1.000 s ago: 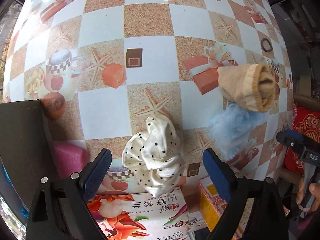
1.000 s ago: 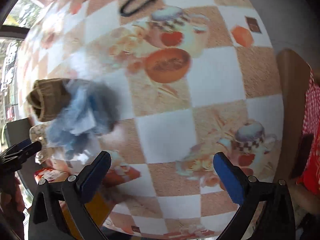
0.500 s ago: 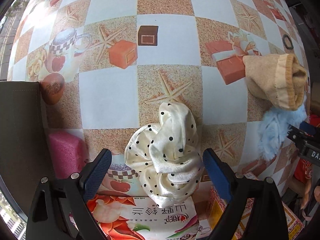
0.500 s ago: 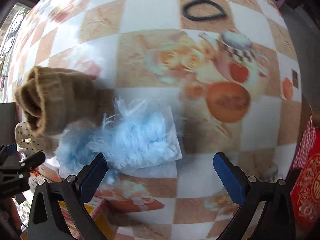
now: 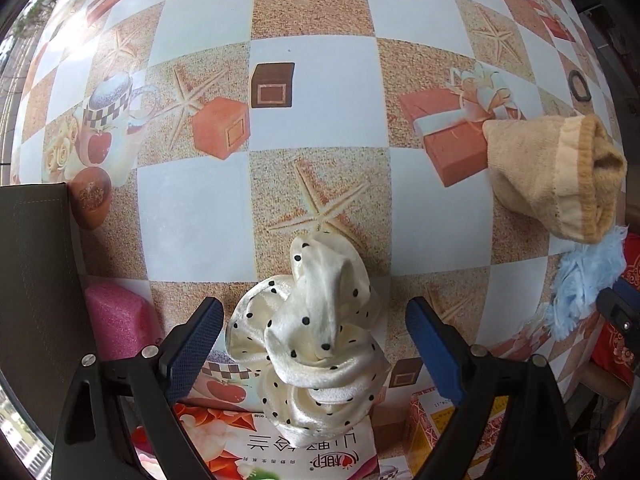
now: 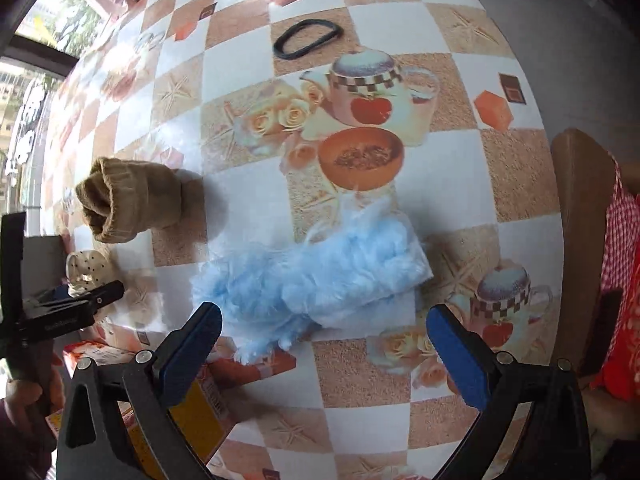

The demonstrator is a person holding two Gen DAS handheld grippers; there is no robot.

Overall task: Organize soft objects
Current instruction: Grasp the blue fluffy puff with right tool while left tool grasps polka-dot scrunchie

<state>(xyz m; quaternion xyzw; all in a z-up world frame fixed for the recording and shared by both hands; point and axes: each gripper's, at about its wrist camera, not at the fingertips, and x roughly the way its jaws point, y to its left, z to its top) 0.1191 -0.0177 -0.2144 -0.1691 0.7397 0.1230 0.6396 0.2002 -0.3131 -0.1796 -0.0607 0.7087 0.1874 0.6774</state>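
Observation:
A cream scrunchie with black dots lies on the patterned tablecloth between the fingers of my left gripper, which is open around it without touching. To the right rests a rolled tan sock, with a fluffy blue feather bundle below it. In the right wrist view the blue feather bundle sits in clear wrap just ahead of my open right gripper. The tan sock and the scrunchie lie at the left there.
A black hair band lies farther back on the table. A pink sponge sits by a dark chair back at the left. Printed boxes stand at the near table edge. A wooden chair with red cloth is at the right.
My left gripper moved closer over the scrunchie, which now sits between its fingers. My right gripper swung round and down toward the blue feather bundle, which is now centred in front of it.

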